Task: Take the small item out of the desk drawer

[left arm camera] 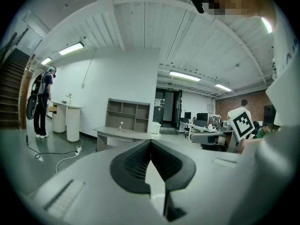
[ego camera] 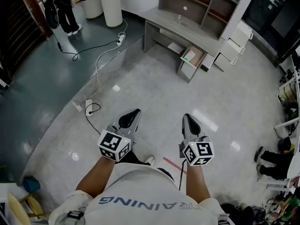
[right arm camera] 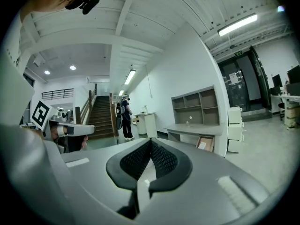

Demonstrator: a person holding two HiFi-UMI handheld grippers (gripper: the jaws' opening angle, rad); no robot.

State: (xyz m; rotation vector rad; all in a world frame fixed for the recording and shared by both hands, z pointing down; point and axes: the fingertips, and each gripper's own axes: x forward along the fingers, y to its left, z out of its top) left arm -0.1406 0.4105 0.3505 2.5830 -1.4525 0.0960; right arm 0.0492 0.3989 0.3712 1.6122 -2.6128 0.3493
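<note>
Head view first: both tools hang out front over the bare floor point(ego camera: 154, 93), and the desk sits well apart from them across the room. Its drawer point(ego camera: 186, 72) stands pulled open below the front edge of the tabletop point(ego camera: 164, 20), toward the end by the white cabinets point(ego camera: 232, 48). The small item point(ego camera: 189, 57) shows inside as a pale patch with a touch of green, too tiny to name. The left hand-held gripper point(ego camera: 132, 115) and the right hand-held gripper point(ego camera: 189, 120) both point that way. Over to the left gripper view: jaws pressed tip to tip, nothing between them, desk far ahead. Right gripper view, same story: jaws fully together and empty, with the open drawer visible beyond them under the tabletop's front edge. This reads as the approach, with retrieval not yet begun. The next move, I'd judge, calls for walking up to the drawer's open front, spreading one gripper's jaws, and coming down on the item from above, clear of the drawer walls.
</note>
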